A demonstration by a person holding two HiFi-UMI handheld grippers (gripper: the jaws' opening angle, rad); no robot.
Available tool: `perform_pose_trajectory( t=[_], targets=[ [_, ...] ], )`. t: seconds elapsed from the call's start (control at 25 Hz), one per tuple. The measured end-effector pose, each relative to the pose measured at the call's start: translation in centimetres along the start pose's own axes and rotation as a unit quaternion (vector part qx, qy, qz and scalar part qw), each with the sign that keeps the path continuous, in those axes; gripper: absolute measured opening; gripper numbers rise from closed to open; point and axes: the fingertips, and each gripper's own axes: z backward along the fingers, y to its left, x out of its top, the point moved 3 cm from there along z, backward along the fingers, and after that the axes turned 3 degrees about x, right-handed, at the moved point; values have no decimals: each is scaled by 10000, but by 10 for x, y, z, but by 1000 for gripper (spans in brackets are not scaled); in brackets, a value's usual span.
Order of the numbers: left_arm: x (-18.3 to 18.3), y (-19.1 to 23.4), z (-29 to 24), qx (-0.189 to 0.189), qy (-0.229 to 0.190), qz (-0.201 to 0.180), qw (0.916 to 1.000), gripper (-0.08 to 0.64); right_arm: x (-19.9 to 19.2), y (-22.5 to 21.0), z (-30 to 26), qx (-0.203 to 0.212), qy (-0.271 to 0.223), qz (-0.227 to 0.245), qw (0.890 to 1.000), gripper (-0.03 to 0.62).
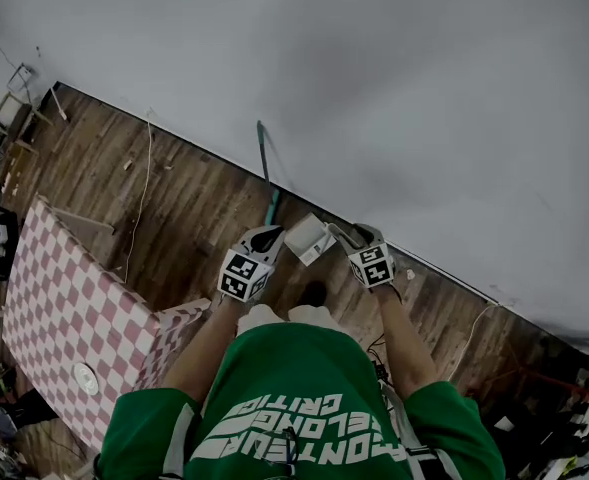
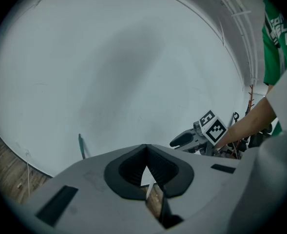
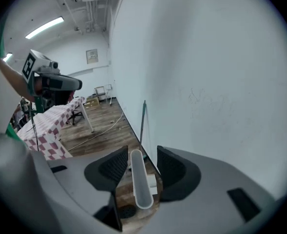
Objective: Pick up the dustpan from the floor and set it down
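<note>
The dustpan (image 1: 309, 238) hung between both grippers.
The left gripper (image 2: 146, 152) had its jaws clamped on the dustpan's rim; the right gripper (image 3: 143, 156) had its jaws open around the handle (image 3: 137, 179), clear of it.

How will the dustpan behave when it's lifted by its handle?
The dustpan looks like thin moulded plastic, so probably light and fairly stiff. Its smooth, narrow handle may slip, and the dustpan could swing if gripped there alone.
</note>
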Motion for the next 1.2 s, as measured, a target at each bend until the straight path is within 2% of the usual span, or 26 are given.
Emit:
perform_pose_trajectory(
  t=[0.16,0.32,0.4,0.72,1.0,1.2],
  targets=[
    [1,0,6,-356,-37,-40,9993,3,15,8,29,-415,-298,-288,9983,170],
    [8,0,18,-618,-131,-118,9979,3,24,20,58,-940,-525,-468,9931,42],
    [12,2,24,-725,-197,-156,9971,3,28,27,69,-1151,-642,-539,9898,13],
    [7,6,66,-1002,-404,-223,9939,3,43,74,104,-1400,-1263,-1165,9751,8],
    [-2,8,92,-1081,-518,-132,9927,3,49,115,129,-1465,-1404,-1174,9721,8],
    [-3,-1,98,-1065,-581,-147,9925,3,43,124,141,-1431,-1392,-1056,9742,8]
  ],
)
